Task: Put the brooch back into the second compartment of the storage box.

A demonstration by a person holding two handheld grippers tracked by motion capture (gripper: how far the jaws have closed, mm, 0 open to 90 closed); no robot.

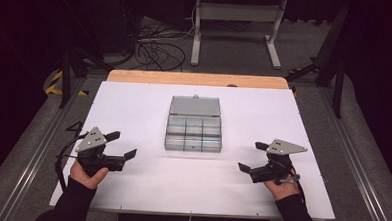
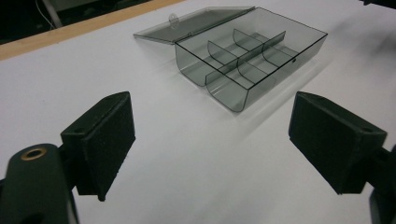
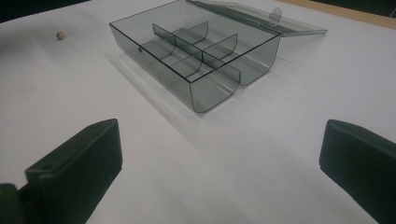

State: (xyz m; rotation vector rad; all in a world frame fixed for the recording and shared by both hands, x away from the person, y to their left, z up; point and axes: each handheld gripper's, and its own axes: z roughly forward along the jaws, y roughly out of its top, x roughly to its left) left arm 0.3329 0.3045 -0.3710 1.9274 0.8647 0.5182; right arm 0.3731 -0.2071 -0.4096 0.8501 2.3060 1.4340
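The right gripper [image 3: 217,172] held its jaws wide apart before an open, smoky transparent plastic compartment box [image 3: 201,60] on the white tabletop [image 3: 70,88].

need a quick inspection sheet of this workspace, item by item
surface: flat white board on a wooden table top, bare around the box
job's things: clear grey plastic compartment box at mid board, hinged lid open and lying flat behind it; compartments look empty
clutter: one small tan speck on the board, too small to identify
grippers: left gripper open, nothing between its fingers; right gripper open, nothing between its fingers; both short of the box
cables: black cable trailing from the left gripper; loose black cables on the floor beyond the table
surroundings: grey metal stand, dark floor
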